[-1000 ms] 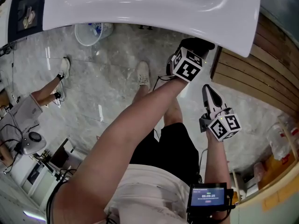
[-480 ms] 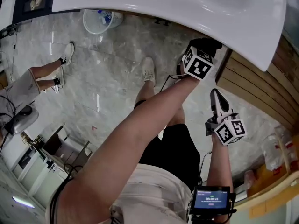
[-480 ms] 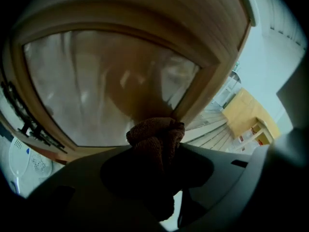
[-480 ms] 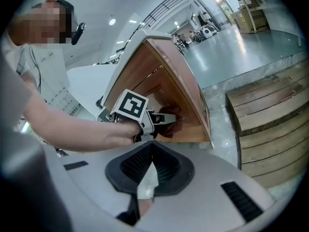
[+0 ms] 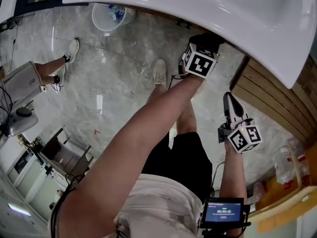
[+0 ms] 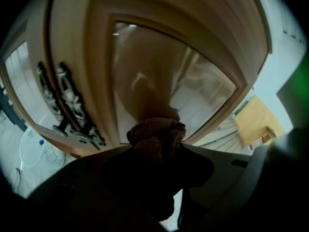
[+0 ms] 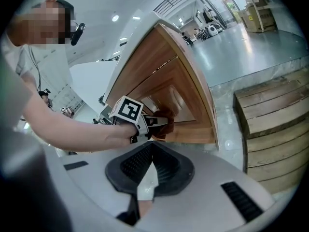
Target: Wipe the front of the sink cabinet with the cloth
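Clamping the brown cloth [image 6: 155,132] against the cabinet door panel [image 6: 145,71] at twelve o'clock, the left tongs [image 6: 157,151] could shed it if dragged across the raised moulding, a contact the head view hides, while the right tongs [image 7: 147,173] hang closed, empty, at five o'clock.

The cloth [image 6: 157,130] sits between the left gripper's [image 7: 158,123] jaws, against the panel of the cabinet door [image 6: 145,66], below the sink [image 5: 208,9]. The door handles [image 6: 72,108] lie to the cloth's left. The right gripper [image 5: 229,102] hangs behind and to the right, apart from the cabinet door, near a slatted wooden platform [image 7: 273,115].
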Demonstrator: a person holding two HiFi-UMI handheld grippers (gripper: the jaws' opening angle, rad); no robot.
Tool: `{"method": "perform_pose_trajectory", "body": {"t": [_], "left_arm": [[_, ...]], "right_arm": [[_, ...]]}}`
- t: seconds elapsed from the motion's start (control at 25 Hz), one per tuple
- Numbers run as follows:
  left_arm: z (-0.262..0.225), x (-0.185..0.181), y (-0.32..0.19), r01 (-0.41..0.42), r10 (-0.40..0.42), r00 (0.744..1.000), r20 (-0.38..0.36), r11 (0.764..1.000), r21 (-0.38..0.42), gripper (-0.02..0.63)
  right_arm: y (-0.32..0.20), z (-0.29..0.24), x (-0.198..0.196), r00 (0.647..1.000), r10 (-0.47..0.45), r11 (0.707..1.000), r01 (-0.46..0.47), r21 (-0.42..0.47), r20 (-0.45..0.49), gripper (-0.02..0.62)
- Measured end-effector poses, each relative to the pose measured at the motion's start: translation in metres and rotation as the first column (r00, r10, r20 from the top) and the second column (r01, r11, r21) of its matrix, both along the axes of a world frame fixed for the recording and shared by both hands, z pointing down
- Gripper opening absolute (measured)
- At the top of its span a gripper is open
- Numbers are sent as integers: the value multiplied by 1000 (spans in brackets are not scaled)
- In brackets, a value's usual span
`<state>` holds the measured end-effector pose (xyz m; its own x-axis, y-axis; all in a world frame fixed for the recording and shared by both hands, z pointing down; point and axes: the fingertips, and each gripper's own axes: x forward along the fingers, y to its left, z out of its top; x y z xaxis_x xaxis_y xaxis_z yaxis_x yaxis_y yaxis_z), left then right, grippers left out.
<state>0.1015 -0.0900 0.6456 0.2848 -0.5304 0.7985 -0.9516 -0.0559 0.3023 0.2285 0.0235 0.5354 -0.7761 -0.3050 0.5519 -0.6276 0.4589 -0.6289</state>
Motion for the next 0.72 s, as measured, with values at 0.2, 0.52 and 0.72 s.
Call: {"method": "perform_pose_trajectory", "body": {"t": [0.2, 0.52, 0.72], "left_arm": [[2, -48, 8, 106, -107, 994, 16, 994, 20, 178], [13, -95, 43, 193, -193, 981, 26, 981, -8, 178], [23, -111, 34, 174, -175, 984, 37, 984, 29, 178]], "right_arm": [[-4, 1, -14, 1000, -13, 1000, 13, -5, -4, 12], [1, 1, -36, 1000, -28, 999, 28, -15, -13, 12], [4, 6, -40, 1000, -9, 1000, 9, -15, -21, 12]]}}
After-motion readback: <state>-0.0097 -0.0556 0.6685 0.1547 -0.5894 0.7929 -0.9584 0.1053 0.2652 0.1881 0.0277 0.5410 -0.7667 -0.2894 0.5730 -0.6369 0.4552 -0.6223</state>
